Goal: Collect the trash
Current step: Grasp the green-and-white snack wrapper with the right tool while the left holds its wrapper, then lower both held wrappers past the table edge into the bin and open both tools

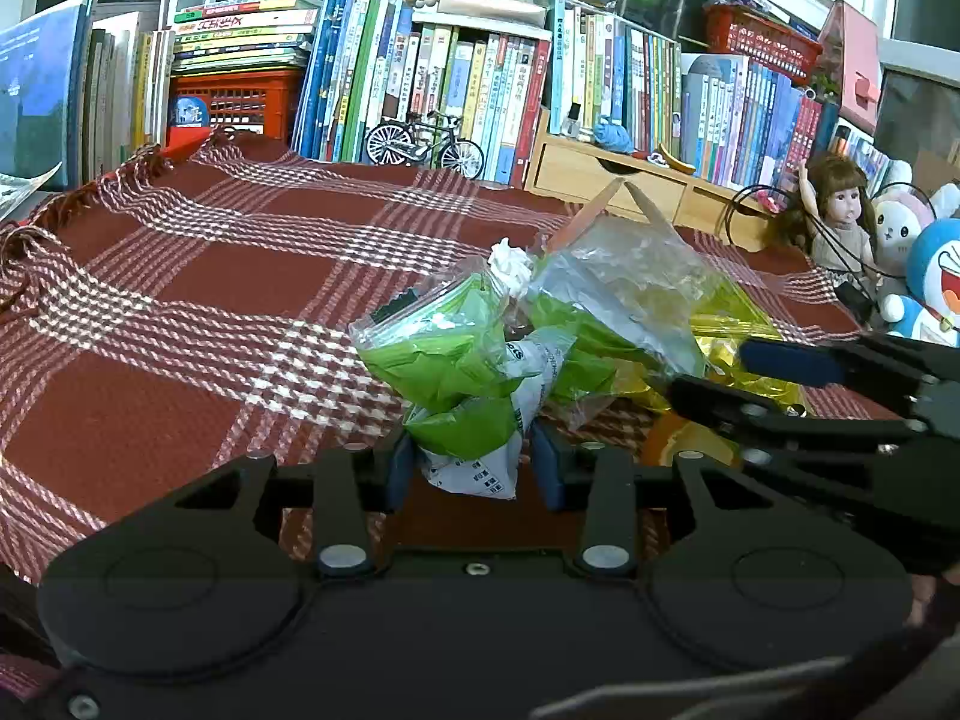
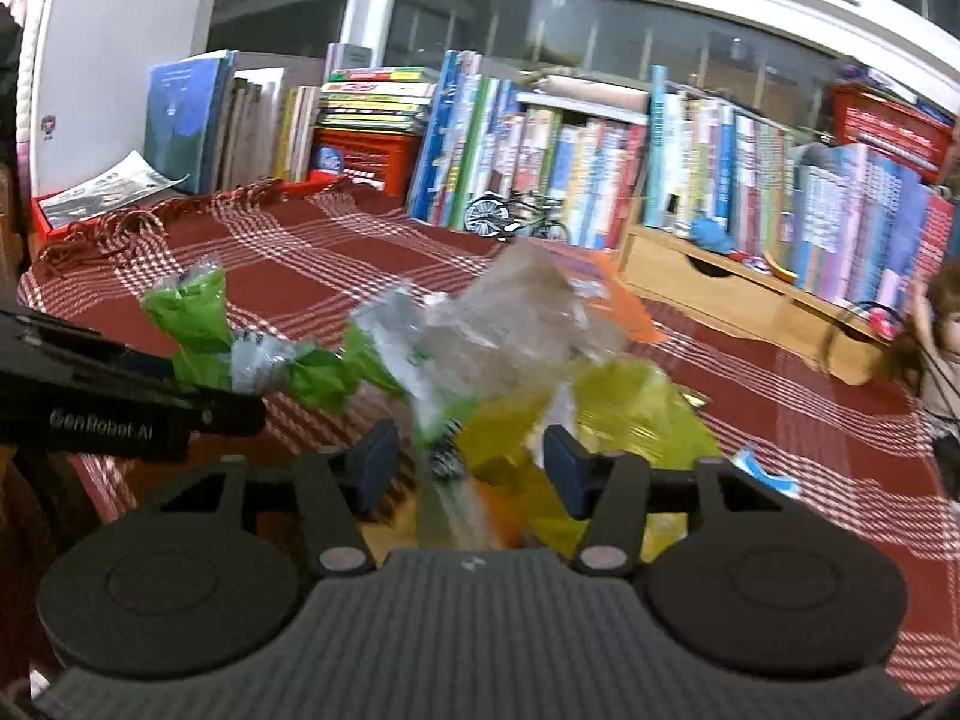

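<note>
A pile of crumpled trash lies on the red plaid tablecloth. My left gripper is shut on a green-and-white wrapper at the pile's near edge. Clear plastic and a yellow wrapper lie behind it. My right gripper comes in from the right, its fingers on either side of the yellow wrapper. In the right wrist view the right gripper stands open around the yellow wrapper and clear plastic. The green wrapper sticks up by the left gripper's body.
Rows of books, a model bicycle and a wooden drawer box line the far edge. A doll and plush toys sit at the right. A blue-white scrap lies right of the pile.
</note>
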`<action>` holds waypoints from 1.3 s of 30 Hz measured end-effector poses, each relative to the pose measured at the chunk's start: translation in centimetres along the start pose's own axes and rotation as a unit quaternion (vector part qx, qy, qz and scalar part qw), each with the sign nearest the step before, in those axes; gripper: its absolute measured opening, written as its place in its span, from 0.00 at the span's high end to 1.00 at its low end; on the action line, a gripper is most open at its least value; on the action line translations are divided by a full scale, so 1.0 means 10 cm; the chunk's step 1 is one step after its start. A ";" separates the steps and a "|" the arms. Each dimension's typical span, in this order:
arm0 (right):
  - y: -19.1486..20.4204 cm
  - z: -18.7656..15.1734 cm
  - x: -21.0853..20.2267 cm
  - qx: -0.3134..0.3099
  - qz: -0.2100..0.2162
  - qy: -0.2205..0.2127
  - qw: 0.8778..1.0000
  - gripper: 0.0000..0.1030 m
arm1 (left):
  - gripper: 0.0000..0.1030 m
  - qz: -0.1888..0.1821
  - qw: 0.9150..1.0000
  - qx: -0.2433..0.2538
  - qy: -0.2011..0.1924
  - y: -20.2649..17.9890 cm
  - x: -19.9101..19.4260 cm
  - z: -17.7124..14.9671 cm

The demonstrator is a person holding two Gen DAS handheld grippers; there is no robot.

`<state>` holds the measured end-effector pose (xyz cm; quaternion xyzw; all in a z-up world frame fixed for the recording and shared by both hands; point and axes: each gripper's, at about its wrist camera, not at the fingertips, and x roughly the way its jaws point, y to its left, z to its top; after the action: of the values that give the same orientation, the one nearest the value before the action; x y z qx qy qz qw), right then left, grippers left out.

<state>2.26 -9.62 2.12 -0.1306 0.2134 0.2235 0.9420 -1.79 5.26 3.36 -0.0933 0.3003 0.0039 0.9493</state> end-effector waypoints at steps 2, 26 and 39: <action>0.07 0.03 0.08 -0.007 0.008 0.002 1.000 0.50 | 0.63 -0.001 1.000 0.001 -0.003 0.01 -0.01 0.00; -0.25 0.04 -0.41 0.098 0.000 -0.039 0.994 0.66 | 0.63 -0.037 0.999 0.012 -0.028 -0.05 -0.39 0.03; -0.06 -0.68 -0.90 0.132 0.071 0.055 0.987 0.66 | 0.63 -0.052 0.994 0.069 0.060 -0.10 -0.70 -0.64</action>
<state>-7.07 -15.74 0.36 -0.0018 0.3014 0.2518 0.9196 -11.10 3.45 2.39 -0.0429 0.3507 -0.0721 0.9327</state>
